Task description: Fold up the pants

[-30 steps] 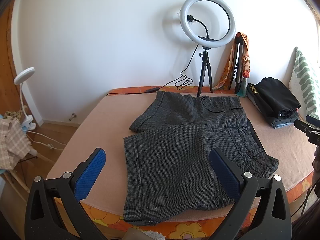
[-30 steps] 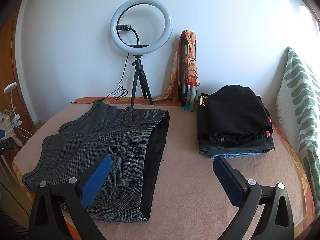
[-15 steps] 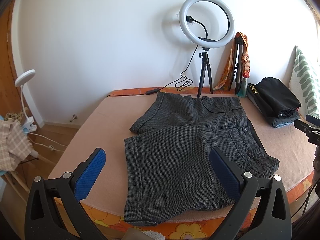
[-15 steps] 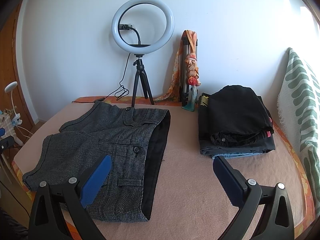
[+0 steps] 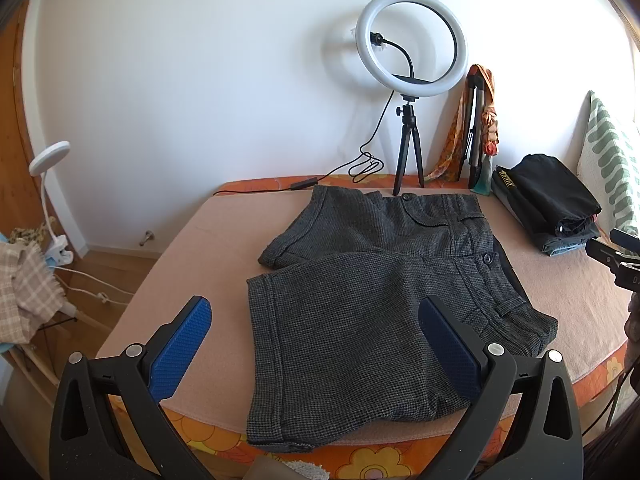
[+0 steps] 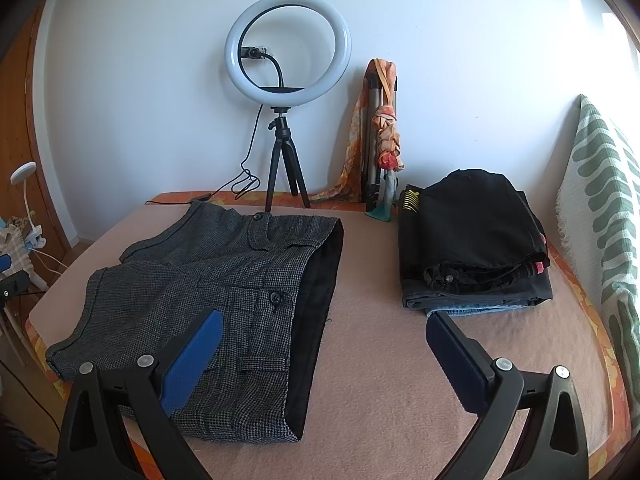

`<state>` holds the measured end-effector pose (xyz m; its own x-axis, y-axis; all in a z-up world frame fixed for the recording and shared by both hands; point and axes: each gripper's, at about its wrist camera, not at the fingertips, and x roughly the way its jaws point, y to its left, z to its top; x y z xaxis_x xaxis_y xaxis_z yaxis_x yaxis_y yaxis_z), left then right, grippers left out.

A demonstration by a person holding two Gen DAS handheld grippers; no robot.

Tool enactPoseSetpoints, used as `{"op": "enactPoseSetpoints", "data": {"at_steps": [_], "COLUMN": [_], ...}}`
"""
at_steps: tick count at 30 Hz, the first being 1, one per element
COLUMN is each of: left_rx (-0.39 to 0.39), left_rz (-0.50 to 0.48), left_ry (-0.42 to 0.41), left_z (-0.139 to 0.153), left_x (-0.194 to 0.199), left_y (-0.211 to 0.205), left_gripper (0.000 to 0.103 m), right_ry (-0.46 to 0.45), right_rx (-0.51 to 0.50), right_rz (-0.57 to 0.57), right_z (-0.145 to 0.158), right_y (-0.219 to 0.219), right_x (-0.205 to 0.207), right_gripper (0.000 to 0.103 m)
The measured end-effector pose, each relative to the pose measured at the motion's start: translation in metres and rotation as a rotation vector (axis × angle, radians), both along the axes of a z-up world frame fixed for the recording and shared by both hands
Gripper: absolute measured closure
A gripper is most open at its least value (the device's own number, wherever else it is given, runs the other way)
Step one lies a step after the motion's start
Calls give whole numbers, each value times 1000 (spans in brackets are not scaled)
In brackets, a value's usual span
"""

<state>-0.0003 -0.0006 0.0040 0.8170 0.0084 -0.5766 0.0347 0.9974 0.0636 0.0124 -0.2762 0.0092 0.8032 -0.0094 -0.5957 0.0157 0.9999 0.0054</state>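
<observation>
Dark grey checked shorts [image 5: 372,280] lie flat on the pink-covered bed, legs pointing left, waistband to the right; they also show in the right wrist view [image 6: 224,288], where the black lining at the waist opening is visible. My left gripper [image 5: 316,344] is open and empty, held above the near leg hem at the bed's front edge. My right gripper [image 6: 324,352] is open and empty, held above the bed just right of the waistband. The right gripper's tip shows at the right edge of the left wrist view [image 5: 616,256].
A ring light on a tripod [image 5: 410,92] stands at the back wall with its cable. A folded tripod with an orange scarf [image 6: 380,140] leans beside it. A stack of folded dark clothes [image 6: 476,240] lies on the right. A green-patterned pillow [image 6: 604,216] lines the right edge. A clip lamp [image 5: 48,196] stands left of the bed.
Both grippers have shifted very slightly; the views are almost the same. The shorts have not moved.
</observation>
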Motion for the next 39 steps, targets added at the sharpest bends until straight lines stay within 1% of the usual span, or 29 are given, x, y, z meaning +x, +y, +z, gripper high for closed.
{"op": "enactPoseSetpoints", "data": {"at_steps": [39], "left_rx": [11], "left_rz": [2], "left_ry": [4], "left_z": [-2], "left_x": [1], "left_y": [1], "left_gripper": [0], "right_ry": [3], "right_rx": [7], "right_rz": [0], "right_z": [-3], "right_y": [1], "right_x": [-1], "right_gripper": [0]}}
